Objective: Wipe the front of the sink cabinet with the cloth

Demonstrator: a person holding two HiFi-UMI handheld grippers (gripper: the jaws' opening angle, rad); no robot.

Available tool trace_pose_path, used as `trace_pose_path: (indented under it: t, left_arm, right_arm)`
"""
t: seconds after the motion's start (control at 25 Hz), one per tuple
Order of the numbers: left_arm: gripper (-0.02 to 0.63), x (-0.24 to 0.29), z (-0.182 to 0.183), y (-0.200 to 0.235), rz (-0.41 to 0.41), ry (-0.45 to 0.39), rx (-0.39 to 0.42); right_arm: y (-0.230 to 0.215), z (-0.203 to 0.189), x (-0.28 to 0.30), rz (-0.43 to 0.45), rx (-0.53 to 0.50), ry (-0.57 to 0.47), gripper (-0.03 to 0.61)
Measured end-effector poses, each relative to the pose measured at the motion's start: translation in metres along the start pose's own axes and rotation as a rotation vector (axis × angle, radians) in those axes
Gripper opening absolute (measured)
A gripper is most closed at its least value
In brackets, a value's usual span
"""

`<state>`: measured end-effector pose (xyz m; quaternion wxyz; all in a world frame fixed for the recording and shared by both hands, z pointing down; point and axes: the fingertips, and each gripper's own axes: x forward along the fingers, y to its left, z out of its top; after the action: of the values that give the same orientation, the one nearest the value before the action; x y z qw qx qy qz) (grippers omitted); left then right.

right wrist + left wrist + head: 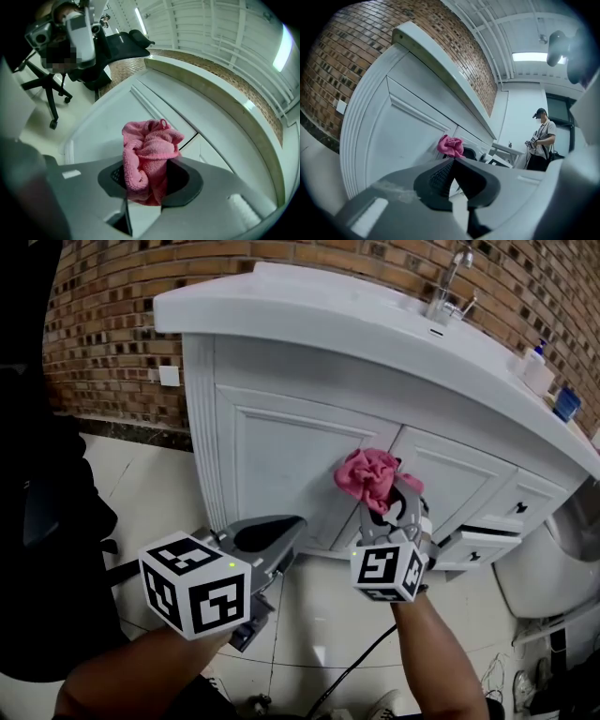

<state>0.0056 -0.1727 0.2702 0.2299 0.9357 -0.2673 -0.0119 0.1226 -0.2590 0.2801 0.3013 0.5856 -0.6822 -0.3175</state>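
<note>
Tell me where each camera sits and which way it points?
Head view: on the person's head, looking down at the sink cabinet; shows both forearms, left claw and right claw.
Left gripper view: on the left claw, facing the cabinet over its shut, empty jaws.
Right gripper view: on the right claw, facing the cabinet past jaws clamping the pink cloth.
Shared: all three show cloth and cabinet.

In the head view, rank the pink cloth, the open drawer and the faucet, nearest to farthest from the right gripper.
1. The pink cloth, clamped in the right gripper.
2. The open drawer, lower right.
3. The faucet, top right.
</note>
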Motion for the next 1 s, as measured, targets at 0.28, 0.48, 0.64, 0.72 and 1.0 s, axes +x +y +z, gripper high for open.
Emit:
trace_pose_path:
  t: [0.28, 0.48, 0.64, 0.72, 1.0]
  left_arm:
    - [0.003, -0.004, -0.002, 0.009, 0.001, 0.01, -0.03]
    - [0.003, -0.002, -0.004, -0.008, -0.033, 0.014, -0.025]
    - [0.003, -0.009, -0.007, -0.002, -0.006, 0.023, -0.024]
    - [0.003, -0.012, -0.007, 0.003, 0.009, 0.021, -0.023]
    - [0.003, -0.012, -0.013, 0.012, 0.042, 0.038, -0.021]
  right_arm:
    - [0.023, -0.019, 0.002, -0.075, -0.032, -0.012, 0.146]
    - [0.038, -0.035, 0.002, -0.067, -0.04, -0.005, 0.146]
    - [0.051, -0.04, 0.004, -0.08, -0.052, -0.022, 0.146]
    - [0.056, -0.045, 0.005, -0.094, -0.042, -0.034, 0.146]
    - [0.074, -0.069, 0.014, -0.066, 0.003, -0.005, 0.146]
